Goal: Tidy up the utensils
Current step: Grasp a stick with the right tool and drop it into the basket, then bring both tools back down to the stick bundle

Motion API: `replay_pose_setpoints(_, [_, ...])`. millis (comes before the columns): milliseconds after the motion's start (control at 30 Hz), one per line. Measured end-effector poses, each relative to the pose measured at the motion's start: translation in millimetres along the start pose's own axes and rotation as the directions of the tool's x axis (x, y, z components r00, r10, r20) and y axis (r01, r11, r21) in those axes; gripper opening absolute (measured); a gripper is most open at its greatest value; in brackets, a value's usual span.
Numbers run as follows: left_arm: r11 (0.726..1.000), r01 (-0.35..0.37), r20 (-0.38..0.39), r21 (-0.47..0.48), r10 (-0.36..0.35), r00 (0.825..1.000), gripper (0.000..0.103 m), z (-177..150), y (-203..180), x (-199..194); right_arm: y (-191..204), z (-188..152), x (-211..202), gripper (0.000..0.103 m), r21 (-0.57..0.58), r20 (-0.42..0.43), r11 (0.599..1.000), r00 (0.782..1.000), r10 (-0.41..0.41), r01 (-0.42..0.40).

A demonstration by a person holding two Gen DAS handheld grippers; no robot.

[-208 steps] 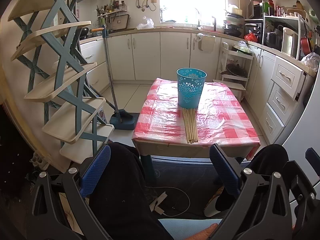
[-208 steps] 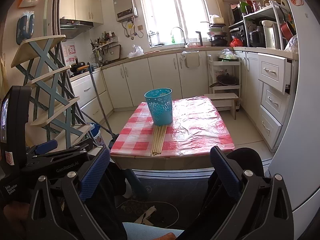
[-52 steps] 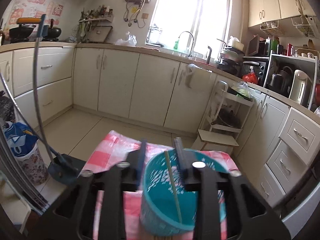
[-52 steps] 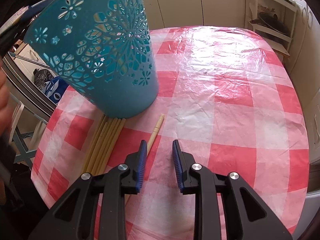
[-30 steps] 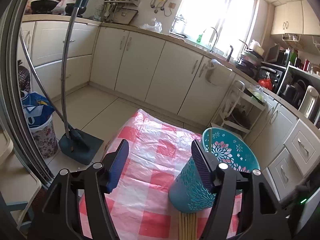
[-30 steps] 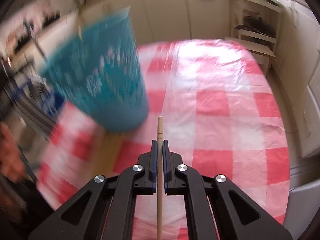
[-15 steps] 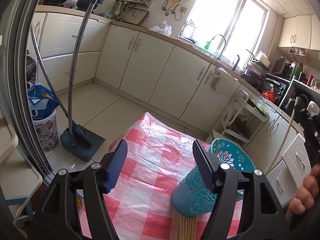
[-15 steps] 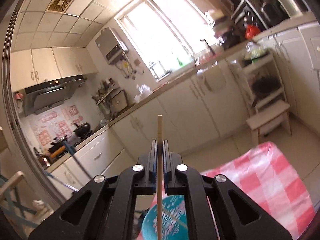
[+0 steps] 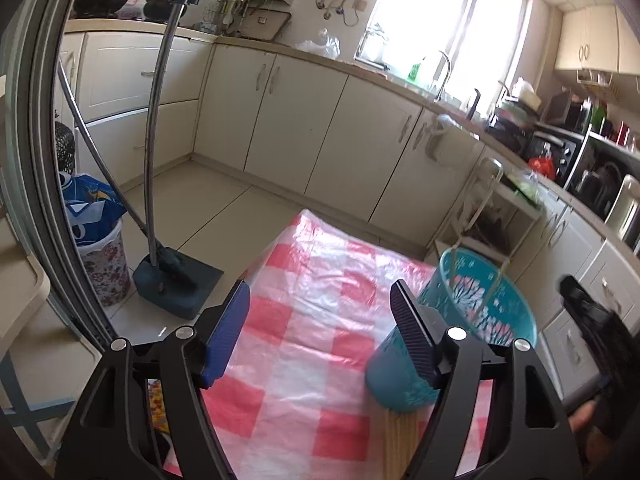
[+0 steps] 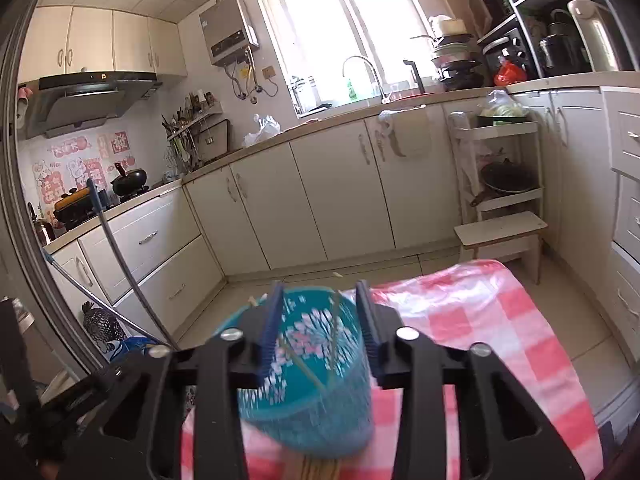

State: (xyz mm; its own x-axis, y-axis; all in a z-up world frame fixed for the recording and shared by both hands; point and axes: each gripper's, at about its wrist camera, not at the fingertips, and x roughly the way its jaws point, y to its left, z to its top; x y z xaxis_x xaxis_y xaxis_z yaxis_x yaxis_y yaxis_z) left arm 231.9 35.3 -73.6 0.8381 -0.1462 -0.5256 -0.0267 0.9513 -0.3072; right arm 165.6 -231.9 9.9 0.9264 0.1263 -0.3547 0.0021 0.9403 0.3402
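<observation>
A teal cut-out basket point(image 9: 476, 320) stands on the red-checked table point(image 9: 304, 360), with two wooden chopsticks point(image 9: 490, 292) leaning inside it. A bundle of chopsticks point(image 9: 400, 440) lies on the cloth in front of it. My left gripper point(image 9: 320, 332) hovers left of the basket, its jaws opening with nothing between them. My right gripper point(image 10: 320, 328) hangs just above the basket point(image 10: 308, 396), jaws opening. The chopsticks point(image 10: 334, 340) stand loose in the basket below the pads, free of them. The right gripper point(image 9: 592, 320) also shows at the left wrist view's right edge.
A broom and dustpan point(image 9: 176, 276) and a floral bin point(image 9: 100, 260) stand on the floor left of the table. A step stool point(image 10: 500, 236) and a white rack point(image 10: 500, 160) stand beyond the table's far edge. Cabinets line the walls.
The right gripper was shut on one chopstick above the basket; its jaws have parted and the chopstick now stands in the basket. The left gripper has barely moved.
</observation>
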Motion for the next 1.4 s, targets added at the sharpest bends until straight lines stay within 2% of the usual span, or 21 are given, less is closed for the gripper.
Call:
replay_pose_setpoints(67, [1.0, -0.011, -0.034, 0.027, 0.012, 0.999, 0.069, -8.4, 2.5, 3.2, -5.0, -16.2, -11.8, 0.039, -0.003, -0.043, 1.0, 0.999, -0.002, 0.001])
replay_pose_setpoints(133, [0.999, -0.019, -0.063, 0.043, 0.022, 0.998, 0.07, -14.9, 3.7, 5.9, -6.0, -45.5, -11.8, 0.039, -0.034, -0.169, 0.999, 0.986, -0.009, 0.003])
replay_pose_setpoints(167, [0.999, -0.021, -0.078, 0.05, 0.025, 0.997, 0.07, -18.2, 3.4, 7.7, -5.7, -60.4, -6.5, 0.038, -0.055, -0.233, 0.998, 0.972, -0.014, 0.001])
replay_pose_setpoints(200, [0.998, -0.023, -0.101, 0.06, 0.029, 0.995, 0.07, -22.3, 2.8, 10.5, -6.7, -80.1, 2.7, 0.034, -0.07, -0.313, 0.998, 0.949, -0.02, -0.002])
replay_pose_setpoints(300, [0.995, -0.013, -0.173, 0.094, 0.029, 0.984, 0.071, -36.6, -0.7, 19.5, -11.0, -109.0, 29.6, 0.03, -0.043, -0.462, 0.999, 0.887, -0.005, -0.017])
replay_pose_setpoints(533, [0.976, 0.027, -0.297, 0.217, 0.039, 0.954, 0.071, -72.0, -18.7, 37.4, -7.1, -129.1, 51.3, 0.03, -0.106, -0.522, 0.994, 0.851, -0.066, 0.012])
replay_pose_setpoints(633, [0.971, 0.047, -0.334, 0.233, 0.034, 0.942, 0.071, -79.3, -24.6, 42.8, -0.9, -130.7, 55.0, 0.03, -0.168, -0.518, 0.986, 0.849, -0.106, 0.021])
replay_pose_setpoints(733, [0.965, 0.067, -0.36, 0.252, 0.03, 0.932, 0.071, -84.6, -32.0, 45.7, 10.5, -134.7, 56.1, 0.023, -0.222, -0.517, 0.975, 0.844, -0.142, 0.027])
replay_pose_setpoints(800, [0.961, 0.079, -0.381, 0.267, 0.03, 0.924, 0.071, -89.3, -36.8, 48.9, 9.8, -134.2, 54.3, 0.015, -0.235, -0.522, 0.972, 0.84, -0.151, 0.029])
replay_pose_setpoints(867, [0.958, 0.088, -0.402, 0.275, 0.031, 0.915, 0.071, -93.3, -39.9, 53.2, 4.8, -131.8, 53.2, 0.012, -0.222, -0.534, 0.975, 0.833, -0.146, 0.028])
replay_pose_setpoints(967, [0.954, 0.095, -0.429, 0.283, 0.038, 0.903, 0.071, -100.0, -44.8, 59.0, -0.9, -129.0, 50.6, 0.011, -0.223, -0.542, 0.974, 0.827, -0.146, 0.025])
replay_pose_setpoints(1267, [0.945, 0.099, -0.458, 0.313, 0.059, 0.887, 0.071, -113.3, -57.5, 70.6, -11.1, -131.1, 42.4, 0.011, -0.213, -0.56, 0.977, 0.821, -0.114, -0.009])
replay_pose_setpoints(1400, [0.935, 0.091, -0.448, 0.344, 0.078, 0.891, 0.072, -117.3, -66.4, 72.8, -12.5, -130.9, 40.9, 0.011, -0.211, -0.566, 0.977, 0.818, -0.105, -0.02])
